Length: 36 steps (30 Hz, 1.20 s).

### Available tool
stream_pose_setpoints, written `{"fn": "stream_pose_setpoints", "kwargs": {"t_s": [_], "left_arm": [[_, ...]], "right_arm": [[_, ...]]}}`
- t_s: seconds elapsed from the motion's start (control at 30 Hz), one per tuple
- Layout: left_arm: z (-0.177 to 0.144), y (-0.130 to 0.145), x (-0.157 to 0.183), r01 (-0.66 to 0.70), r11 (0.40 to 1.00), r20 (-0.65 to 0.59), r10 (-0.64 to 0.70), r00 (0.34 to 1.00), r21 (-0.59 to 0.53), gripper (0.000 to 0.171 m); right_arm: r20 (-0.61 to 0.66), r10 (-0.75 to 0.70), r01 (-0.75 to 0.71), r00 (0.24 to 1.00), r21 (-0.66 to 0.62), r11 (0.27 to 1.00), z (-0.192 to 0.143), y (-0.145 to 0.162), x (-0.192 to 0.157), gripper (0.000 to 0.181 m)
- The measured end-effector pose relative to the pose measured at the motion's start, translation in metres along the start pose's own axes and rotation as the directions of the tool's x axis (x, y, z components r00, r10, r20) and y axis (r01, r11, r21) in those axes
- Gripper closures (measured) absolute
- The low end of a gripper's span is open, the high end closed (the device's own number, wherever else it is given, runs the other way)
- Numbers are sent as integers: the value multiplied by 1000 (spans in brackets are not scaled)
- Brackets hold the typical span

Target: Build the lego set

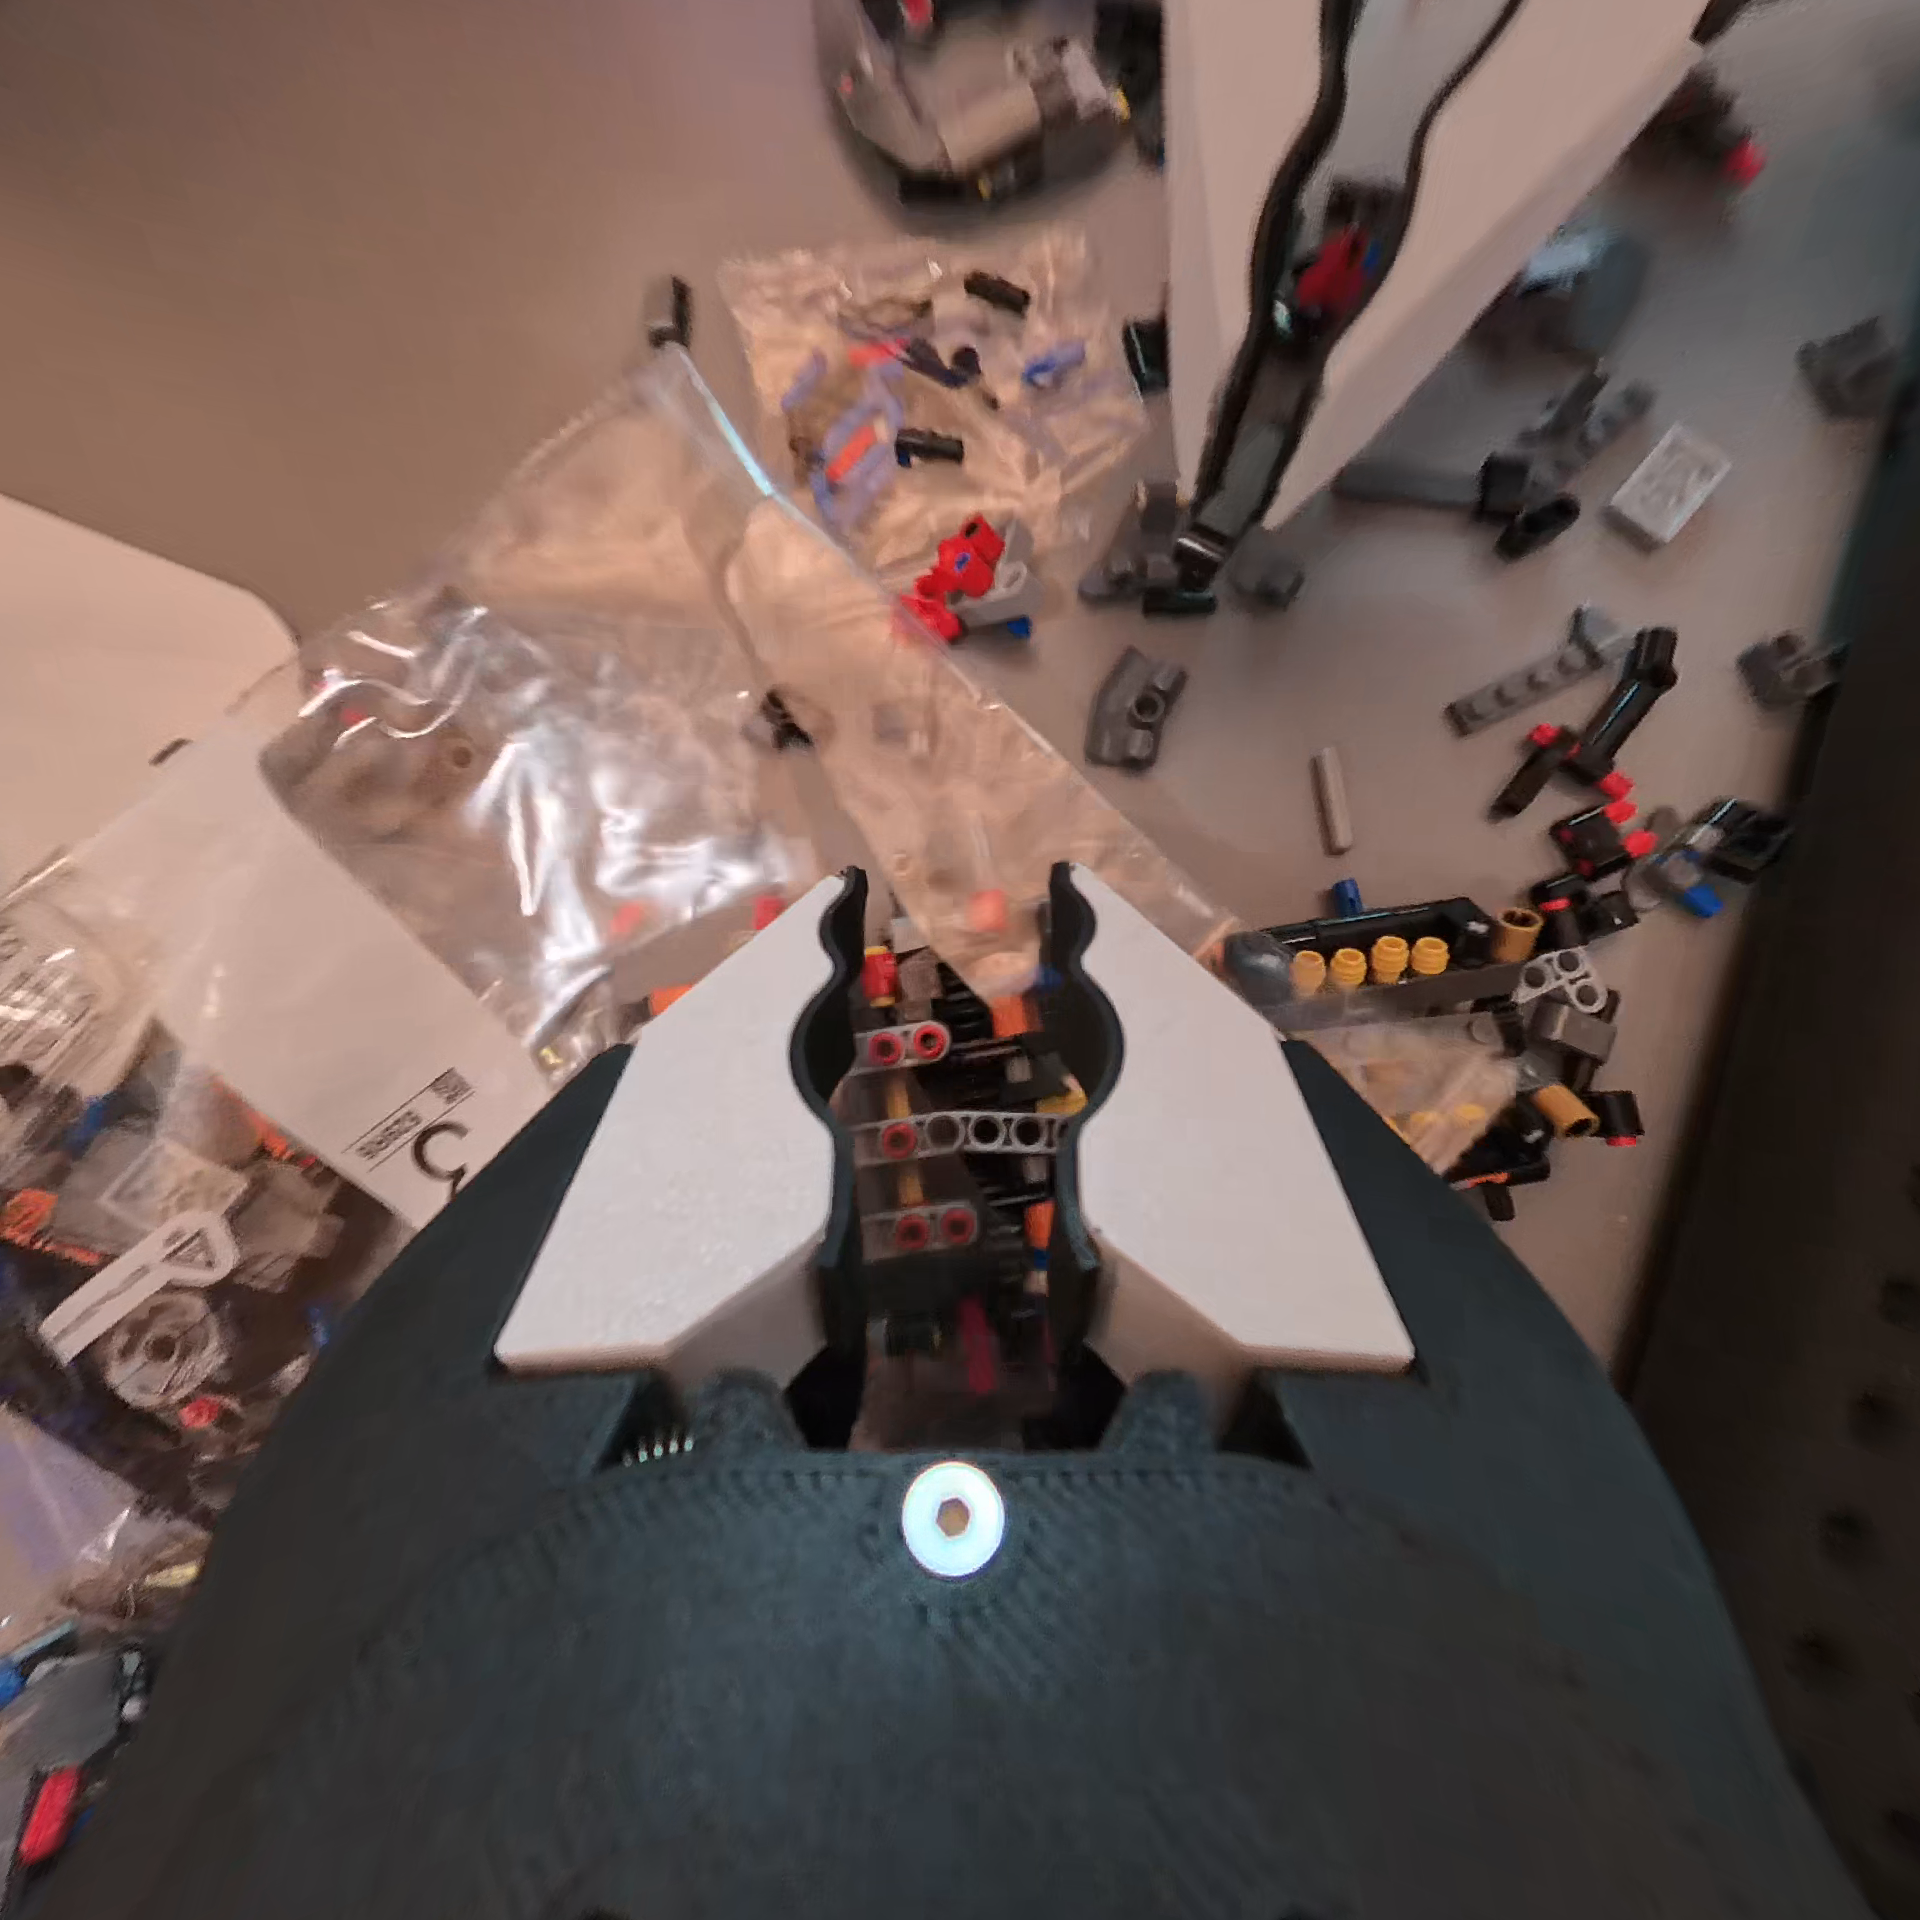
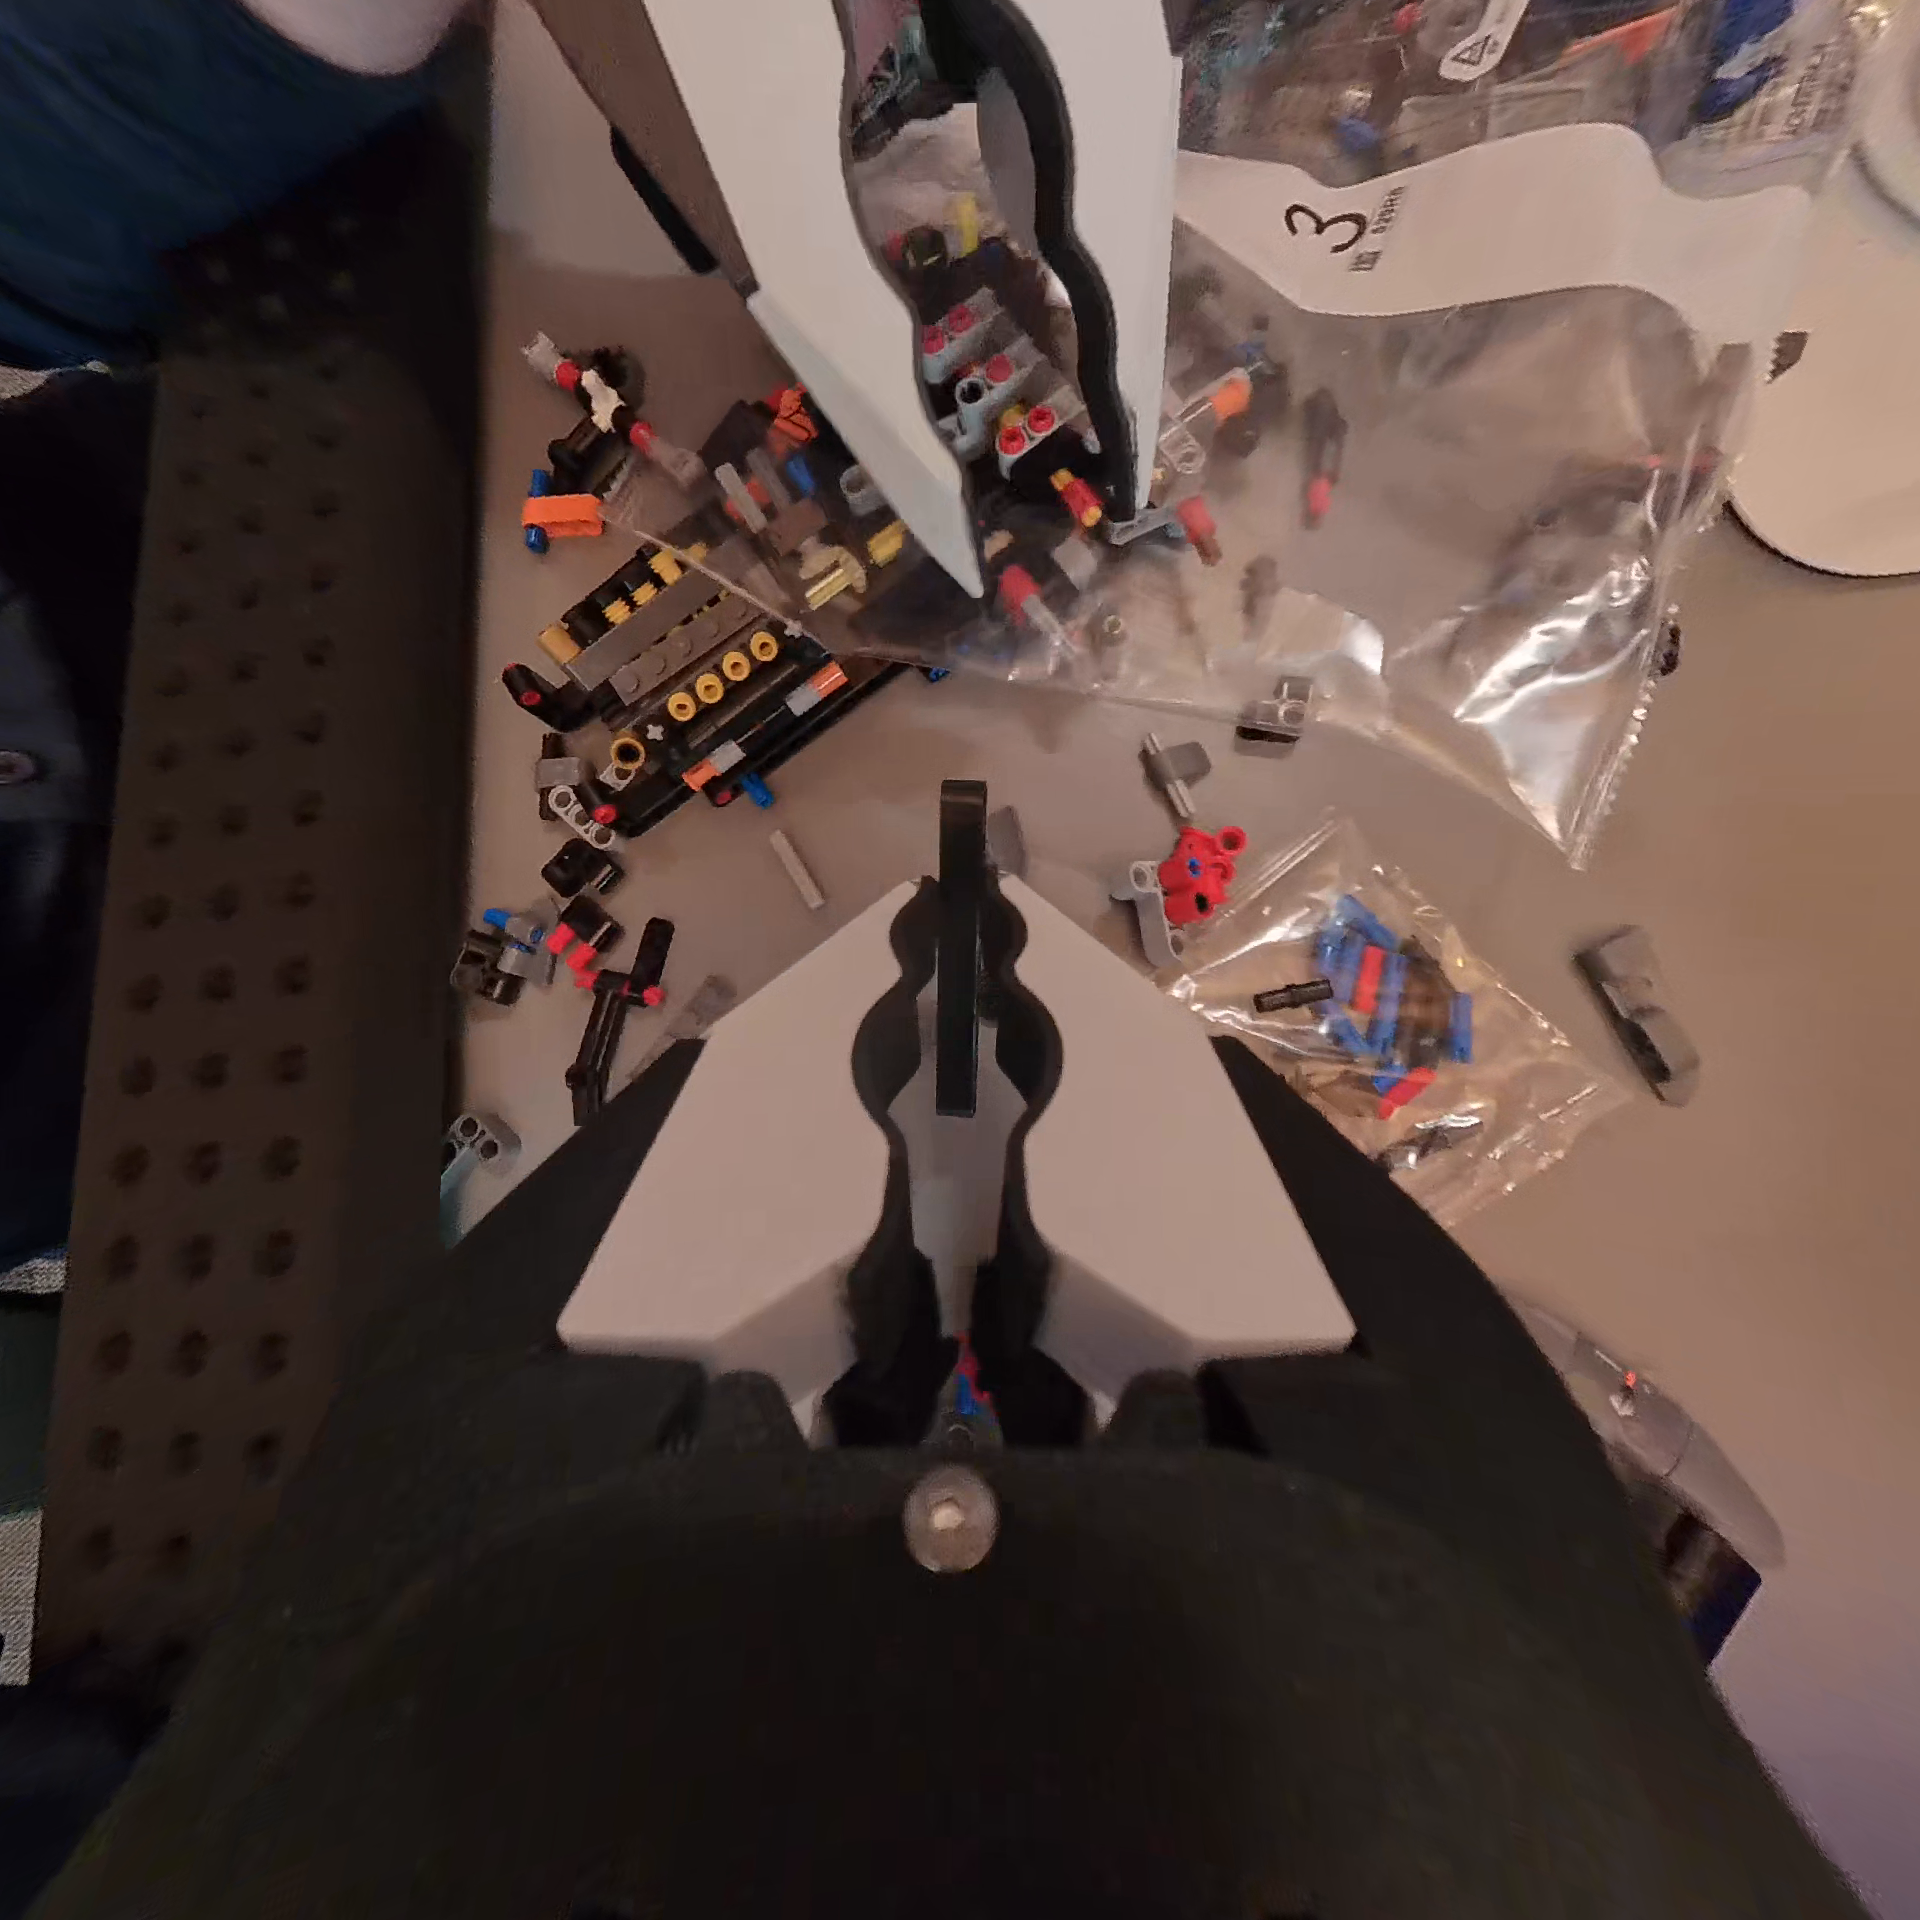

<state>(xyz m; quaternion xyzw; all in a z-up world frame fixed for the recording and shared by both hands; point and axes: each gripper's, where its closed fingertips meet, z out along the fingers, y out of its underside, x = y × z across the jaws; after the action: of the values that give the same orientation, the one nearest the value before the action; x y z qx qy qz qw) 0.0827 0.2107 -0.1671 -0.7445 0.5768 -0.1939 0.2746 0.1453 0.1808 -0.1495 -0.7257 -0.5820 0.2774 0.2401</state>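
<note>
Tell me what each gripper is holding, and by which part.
Left gripper: a partly built lego assembly, clamped across its sides. Right gripper: a flat black lego piece, held edge-on by its lower half.

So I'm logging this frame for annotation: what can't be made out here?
- Multicoloured brick assembly, left wrist view: the left gripper jaws cover its sides.
- Flat black piece, right wrist view: seen edge-on in the right gripper, shape unclear.
- Small clear bag of blue pins: contents too small to count.
- Grey vehicle-like build: blurred, cut off at the top edge.
</note>
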Motion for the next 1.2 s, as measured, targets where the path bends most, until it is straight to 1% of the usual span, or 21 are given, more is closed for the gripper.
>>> {"fn": "stream_pose_setpoints", "kwargs": {"t_s": [0.17, 0.27, 0.33, 0.43, 0.47, 0.53, 0.57, 0.7, 0.8, 0.87, 0.93, 0.97, 1.03, 1.1, 1.13, 1.2], "left_arm": [[5, -3, 8, -24, 1000, -24, 24, 999, 1, 136], [5, -8, 13, -12, 999, -57, 14, 998, 36, 141], [10, -9, 16, -18, 999, -64, 20, 998, 31, 141], [17, -15, 29, -75, 996, -97, 78, 992, 43, 141], [19, -15, 30, -105, 994, -86, 107, 991, 30, 141], [20, -16, 24, -158, 987, -25, 158, 987, 22, 143], [18, -17, 22, -168, 985, -13, 168, 986, 30, 142], [4, -21, 2, -141, 987, 31, 139, 990, 78, 140], [-4, -17, -19, -113, 991, 80, 107, 991, 76, 138], [-16, -20, -26, -124, 988, 114, 113, 987, 96, 141], [-27, -18, -34, -149, 986, 150, 137, 979, 75, 141], [-30, -17, -36, -146, 986, 147, 134, 980, 75, 141], [-26, -14, -35, -110, 991, 90, 103, 991, 74, 139], [-18, -3, -37, -100, 995, 65, 99, 993, 21, 134], [-17, -1, -37, -109, 994, 63, 108, 992, 12, 136], [-15, 2, -39, -111, 994, 67, 111, 992, 2, 144]], "right_arm": [[-7, -22, 21, 1000, -20, 1000, 7, 1, 0, 176], [-13, -28, 28, 1000, -13, 1000, 9, -1, 1, 177], [-21, -28, 28, 999, -1, 1000, 8, -2, 3, 177], [-32, -22, 22, 999, 20, 1000, 6, -3, 6, 177], [-37, -21, 22, 999, 27, 999, 5, -4, 7, 177], [-57, -19, 22, 998, 42, 999, 4, -6, 11, 177], [-66, -19, 23, 998, 55, 998, 3, -9, 12, 177], [-105, -23, 34, 994, 106, 994, -1, -18, 18, 177], [-146, -23, 44, 989, 147, 988, -5, -26, 23, 177], [-172, -19, 50, 985, 174, 984, -6, -33, 27, 177], [-184, -19, 56, 983, 195, 979, -5, -40, 28, 177], [-186, -20, 58, 982, 199, 978, -3, -43, 28, 177], [-171, -30, 60, 985, 179, 982, 4, -46, 27, 177], [-169, -33, 62, 985, 170, 983, 10, -53, 27, 177], [-168, -30, 59, 985, 171, 984, 13, -57, 28, 177], [-183, -23, 53, 983, 160, 986, 19, -65, 31, 177]]}}
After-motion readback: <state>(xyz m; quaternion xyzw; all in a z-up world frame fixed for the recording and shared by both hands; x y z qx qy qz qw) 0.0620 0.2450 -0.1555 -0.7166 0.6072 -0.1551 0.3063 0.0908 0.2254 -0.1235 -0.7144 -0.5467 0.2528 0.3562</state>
